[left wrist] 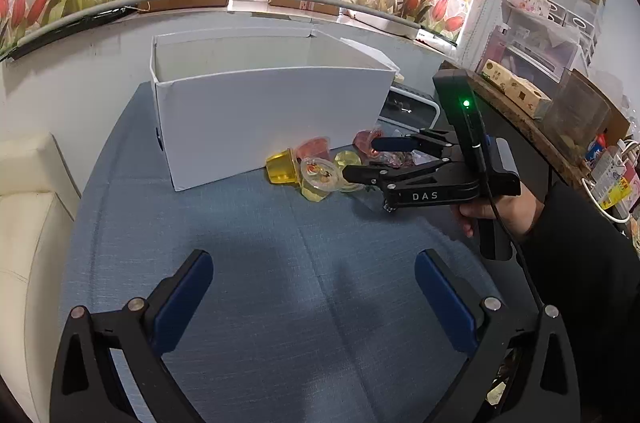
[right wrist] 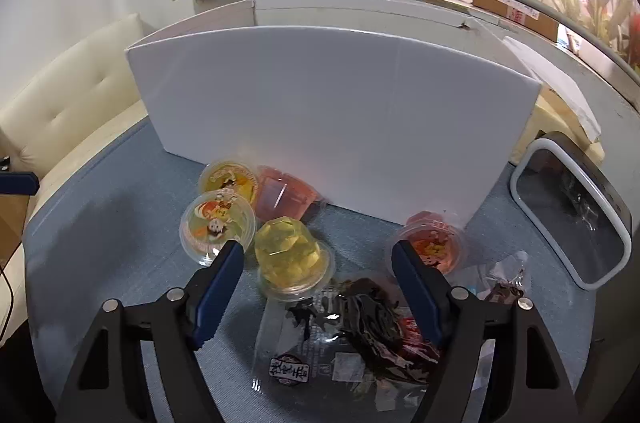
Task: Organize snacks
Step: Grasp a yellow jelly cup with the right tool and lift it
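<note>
Several jelly cups lie on the blue tablecloth in front of a white open box (left wrist: 272,119), which fills the back of the right wrist view (right wrist: 332,119). A yellow jelly cup (right wrist: 294,259) lies just ahead of and between the open fingers of my right gripper (right wrist: 318,261). A clear cup with a cartoon lid (right wrist: 216,227) lies at the left fingertip and a red cup (right wrist: 430,243) at the right one. A clear packet of dark dried snack (right wrist: 360,323) lies under the gripper. My left gripper (left wrist: 314,277) is open and empty over bare cloth, well short of the cups (left wrist: 316,171). The right gripper (left wrist: 360,159) also shows there, over the pile.
A cream cushioned seat (left wrist: 24,223) is to the left. A white-framed dark device (right wrist: 572,207) lies to the right of the box. A cluttered wooden shelf (left wrist: 532,111) stands at the far right. A tulip-patterned wall is behind.
</note>
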`<state>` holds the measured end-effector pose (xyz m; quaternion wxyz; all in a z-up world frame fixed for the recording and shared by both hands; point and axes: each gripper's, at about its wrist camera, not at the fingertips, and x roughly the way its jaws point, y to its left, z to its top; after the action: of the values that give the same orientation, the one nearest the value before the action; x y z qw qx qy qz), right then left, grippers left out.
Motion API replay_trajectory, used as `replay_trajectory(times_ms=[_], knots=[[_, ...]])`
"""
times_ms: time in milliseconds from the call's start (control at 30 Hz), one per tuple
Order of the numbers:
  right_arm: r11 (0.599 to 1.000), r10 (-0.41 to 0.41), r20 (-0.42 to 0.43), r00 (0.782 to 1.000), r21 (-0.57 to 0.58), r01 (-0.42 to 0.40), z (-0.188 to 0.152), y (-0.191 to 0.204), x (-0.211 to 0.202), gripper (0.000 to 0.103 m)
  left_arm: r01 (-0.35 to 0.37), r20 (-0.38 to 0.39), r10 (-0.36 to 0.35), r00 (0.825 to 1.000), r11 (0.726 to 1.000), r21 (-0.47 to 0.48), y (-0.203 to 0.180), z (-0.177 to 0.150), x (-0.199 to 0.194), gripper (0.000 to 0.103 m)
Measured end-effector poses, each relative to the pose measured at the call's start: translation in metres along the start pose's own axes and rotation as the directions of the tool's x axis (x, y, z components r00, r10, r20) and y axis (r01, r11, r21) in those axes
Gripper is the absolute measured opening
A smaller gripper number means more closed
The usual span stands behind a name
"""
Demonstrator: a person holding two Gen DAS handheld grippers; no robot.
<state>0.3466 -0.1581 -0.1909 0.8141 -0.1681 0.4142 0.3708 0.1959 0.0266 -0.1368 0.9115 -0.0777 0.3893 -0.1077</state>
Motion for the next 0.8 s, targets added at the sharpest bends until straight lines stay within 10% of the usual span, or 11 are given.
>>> replay_trajectory(times_ms=[167,267,800], knots=[[0.999,0.051,0.005,0.999,0.015,-0.051,0.004,-0.002,0.004,0.076,0.0,-0.017,0.0,1.0,1.0,0.0,-0.003,-0.001,0.006,0.103],[0.994,0.106,-0.086,0.991,-0.007,-0.107,0.003,0.005,0.022,0.052,-0.009,-0.021,0.009,1.0,1.0,0.005,-0.006,-0.002,0.007,0.103],[0.998,0.029,-0.015,0.999,-0.047,-0.029,-0.005,0.046,-0.013,0.046,-0.033,-0.045,0.031,0.999,0.999,-0.038,0.003,0.007,0.032,0.103]])
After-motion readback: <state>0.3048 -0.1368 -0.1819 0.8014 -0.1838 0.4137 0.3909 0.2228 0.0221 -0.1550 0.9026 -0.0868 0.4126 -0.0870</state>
